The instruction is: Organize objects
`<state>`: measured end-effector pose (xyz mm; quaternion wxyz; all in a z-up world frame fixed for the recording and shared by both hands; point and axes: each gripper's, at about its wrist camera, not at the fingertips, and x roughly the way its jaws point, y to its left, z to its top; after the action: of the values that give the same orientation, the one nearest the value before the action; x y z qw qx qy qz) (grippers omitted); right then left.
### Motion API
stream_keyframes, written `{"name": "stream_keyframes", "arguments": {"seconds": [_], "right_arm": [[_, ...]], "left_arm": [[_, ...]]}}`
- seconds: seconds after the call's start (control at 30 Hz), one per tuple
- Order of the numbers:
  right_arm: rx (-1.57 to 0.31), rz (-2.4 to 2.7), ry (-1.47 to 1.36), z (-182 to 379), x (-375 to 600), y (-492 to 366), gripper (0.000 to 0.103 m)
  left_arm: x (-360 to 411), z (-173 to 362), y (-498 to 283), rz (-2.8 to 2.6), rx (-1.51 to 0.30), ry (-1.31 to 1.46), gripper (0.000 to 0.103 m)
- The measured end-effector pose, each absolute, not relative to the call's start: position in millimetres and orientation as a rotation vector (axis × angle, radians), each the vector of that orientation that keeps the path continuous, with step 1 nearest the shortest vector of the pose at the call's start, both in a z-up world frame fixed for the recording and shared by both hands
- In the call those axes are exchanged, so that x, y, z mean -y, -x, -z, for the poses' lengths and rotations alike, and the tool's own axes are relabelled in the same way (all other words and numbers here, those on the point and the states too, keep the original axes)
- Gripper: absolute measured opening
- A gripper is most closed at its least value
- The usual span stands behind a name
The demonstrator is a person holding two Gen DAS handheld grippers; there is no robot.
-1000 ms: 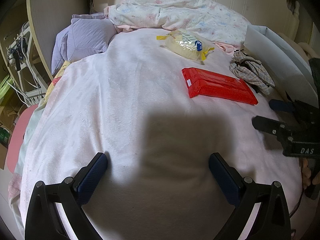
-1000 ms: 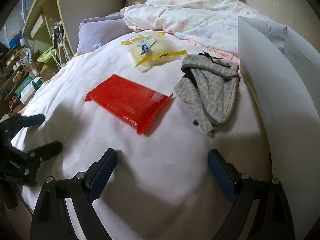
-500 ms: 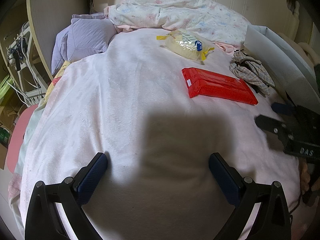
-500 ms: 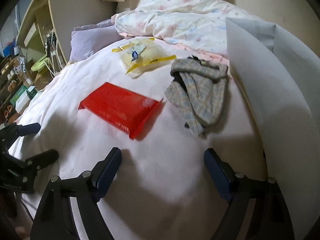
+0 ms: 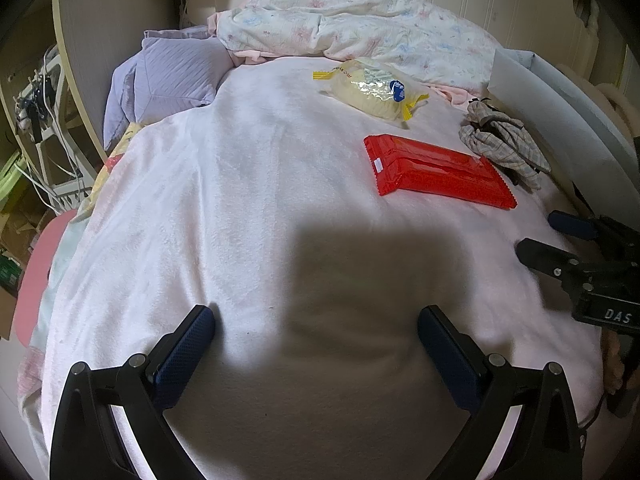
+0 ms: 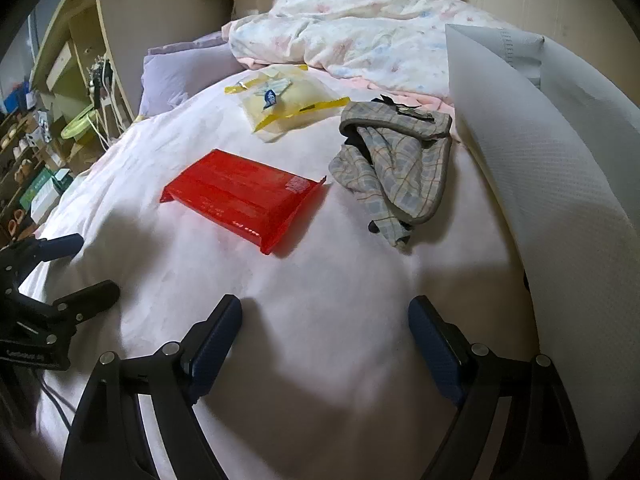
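Note:
A red flat packet lies on the white bed cover. Beyond it rests a yellow clear bag. To the right of the packet a checked cloth is crumpled. My left gripper hovers open over bare cover, well short of the packet. My right gripper is open with nothing between its fingers, just short of the packet and the cloth.
A white pillow leans along the right side. At the head of the bed are a floral duvet and a lilac pillow. Cluttered shelves with cables stand past the bed's left edge.
The right gripper's jaws have narrowed a little and its view has shifted slightly. The left gripper has kept still.

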<state>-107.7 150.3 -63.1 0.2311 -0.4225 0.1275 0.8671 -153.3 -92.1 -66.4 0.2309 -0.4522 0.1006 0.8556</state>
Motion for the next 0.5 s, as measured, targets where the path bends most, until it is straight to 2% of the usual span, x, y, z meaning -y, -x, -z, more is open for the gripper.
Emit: {"name": "stream_keyframes", "arguments": {"seconds": [0.1, 0.17, 0.4, 0.5], "right_arm": [[-0.399, -2.412, 1.123, 58.8, -152.8, 105.4, 0.071], [-0.500, -2.440, 1.081, 54.2, -157.8, 104.6, 0.065], [-0.818, -2.379, 1.031, 56.2, -179.1, 134.0, 0.065], [-0.899, -2.341, 1.001, 60.1, -189.2, 150.8, 0.066]], "left_arm": [[93.8, 65.6, 152.0, -2.355, -0.283, 1.242, 0.103], [94.6, 66.0, 152.5, -2.352, -0.278, 1.243, 0.103], [95.7, 65.9, 152.8, -2.346, -0.271, 1.243, 0.103], [95.2, 65.7, 153.5, -2.344, -0.274, 1.245, 0.103]]}}
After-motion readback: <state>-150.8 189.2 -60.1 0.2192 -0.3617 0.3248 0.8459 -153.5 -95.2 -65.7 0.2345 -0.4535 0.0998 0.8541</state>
